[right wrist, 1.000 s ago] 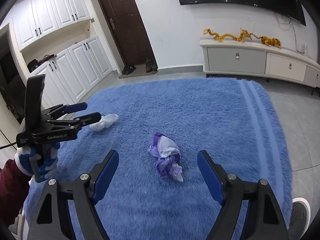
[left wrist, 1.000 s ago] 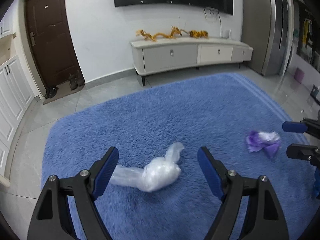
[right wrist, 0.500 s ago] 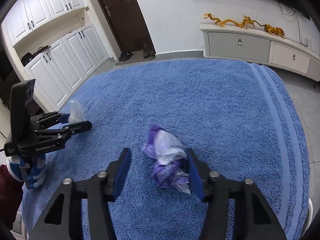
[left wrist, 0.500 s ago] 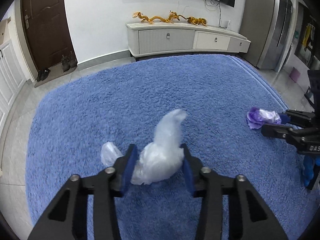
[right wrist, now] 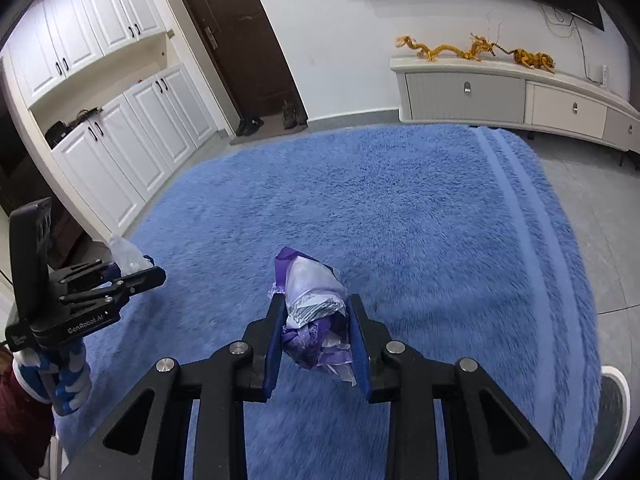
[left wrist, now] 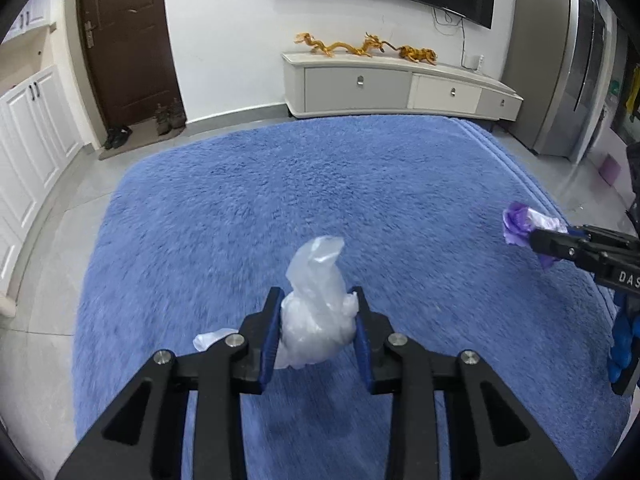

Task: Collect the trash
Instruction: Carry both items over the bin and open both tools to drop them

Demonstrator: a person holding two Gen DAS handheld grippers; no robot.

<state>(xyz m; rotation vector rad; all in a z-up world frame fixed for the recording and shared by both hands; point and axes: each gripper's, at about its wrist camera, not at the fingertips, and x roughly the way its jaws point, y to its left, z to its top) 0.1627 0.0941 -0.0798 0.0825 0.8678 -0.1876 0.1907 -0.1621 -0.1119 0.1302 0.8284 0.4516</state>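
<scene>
My left gripper [left wrist: 316, 304] is shut on a crumpled clear plastic bag [left wrist: 316, 312] and holds it above the blue rug [left wrist: 320, 184]. My right gripper [right wrist: 316, 308] is shut on a purple and white wad of wrapper trash [right wrist: 312, 304], also lifted off the rug. In the left wrist view the right gripper [left wrist: 536, 236] shows at the right edge with the purple trash [left wrist: 520, 220] in it. In the right wrist view the left gripper [right wrist: 148, 268] shows at the left with the clear bag [right wrist: 124, 252] in it.
A white TV cabinet [left wrist: 392, 88] with golden dragon figures [left wrist: 360, 46] stands against the far wall. A brown door [left wrist: 124, 32] with shoes [left wrist: 168, 114] is at the left. White cupboards [right wrist: 120, 140] line the left side. Grey tile floor [right wrist: 600, 208] surrounds the rug.
Both grippers closed on their trash, the left on the clear bag and the right on the purple wad, and lifted them off the rug.
</scene>
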